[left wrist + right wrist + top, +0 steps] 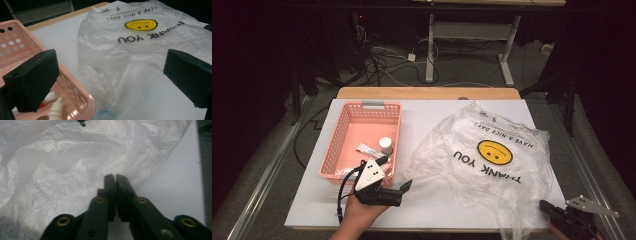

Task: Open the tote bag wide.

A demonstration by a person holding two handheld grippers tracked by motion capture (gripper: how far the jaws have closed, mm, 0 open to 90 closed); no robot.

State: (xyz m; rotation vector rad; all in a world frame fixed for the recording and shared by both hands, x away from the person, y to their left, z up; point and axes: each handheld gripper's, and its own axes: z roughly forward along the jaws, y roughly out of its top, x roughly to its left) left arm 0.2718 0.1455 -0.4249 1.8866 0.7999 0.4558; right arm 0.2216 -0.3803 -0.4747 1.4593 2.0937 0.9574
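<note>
Plastic bag (484,150): lies crumpled at worktop centre-right.
Right claw (115,177): pinched closed at bag's five o'clock edge; film grip unclear.
Left claw (398,176): wide open, empty.
Tip: lift slowly.

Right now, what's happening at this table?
A person works two hand-held grippers over a white board. The right gripper is shut at the near edge of the plastic bag; whether it pinches any film I can't tell. The left gripper is open, with nothing between its jaws, beside the pink basket and facing the bag. The basket holds a small bottle and a few other small items.
</note>
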